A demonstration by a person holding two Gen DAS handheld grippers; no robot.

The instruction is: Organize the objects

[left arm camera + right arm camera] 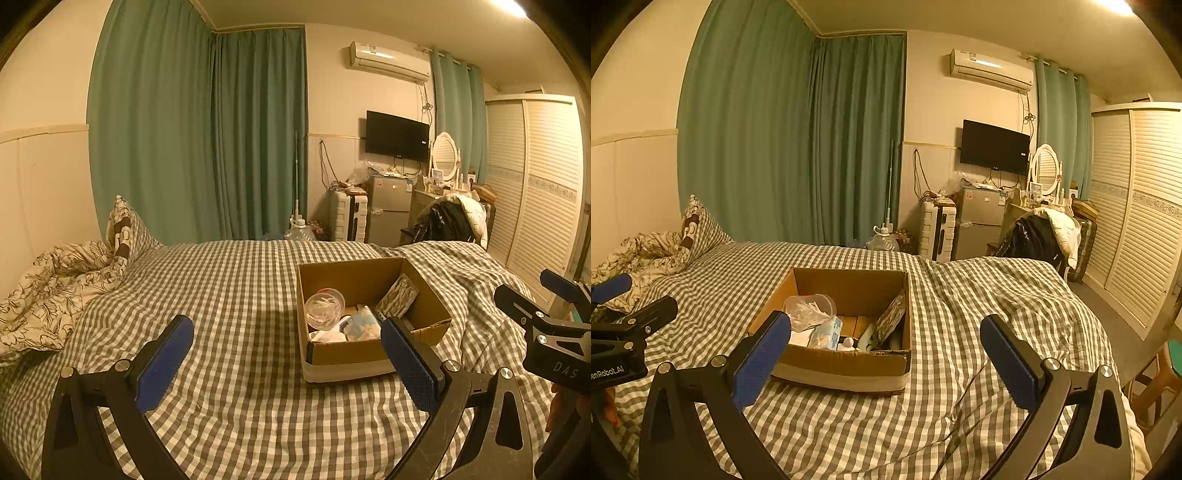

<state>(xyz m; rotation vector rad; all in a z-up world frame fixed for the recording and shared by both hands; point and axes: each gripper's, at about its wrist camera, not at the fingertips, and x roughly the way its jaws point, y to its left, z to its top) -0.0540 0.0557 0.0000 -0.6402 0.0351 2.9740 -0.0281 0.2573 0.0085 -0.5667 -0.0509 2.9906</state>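
An open cardboard box [373, 354] [846, 365] sits on the checked bed. It holds a clear plastic cup [324, 307] [809, 309], a blue-white tissue pack [364, 325] [827, 332], a patterned pouch [397, 299] [891, 318] leaning on its right wall, and small white items. My left gripper [288, 360] is open and empty, above the bedspread just left of the box. My right gripper [886, 350] is open and empty, in front of the box's right side; it also shows in the left wrist view [546, 317].
A grey-white checked bedspread [229, 295] [979, 302] covers the bed. A crumpled floral quilt [48, 295] and pillow lie at the left. Beyond the bed stand a suitcase [936, 230], fridge [980, 221], dresser with clothes and a louvred wardrobe [1137, 221]. A stool [1160, 380] is at the right.
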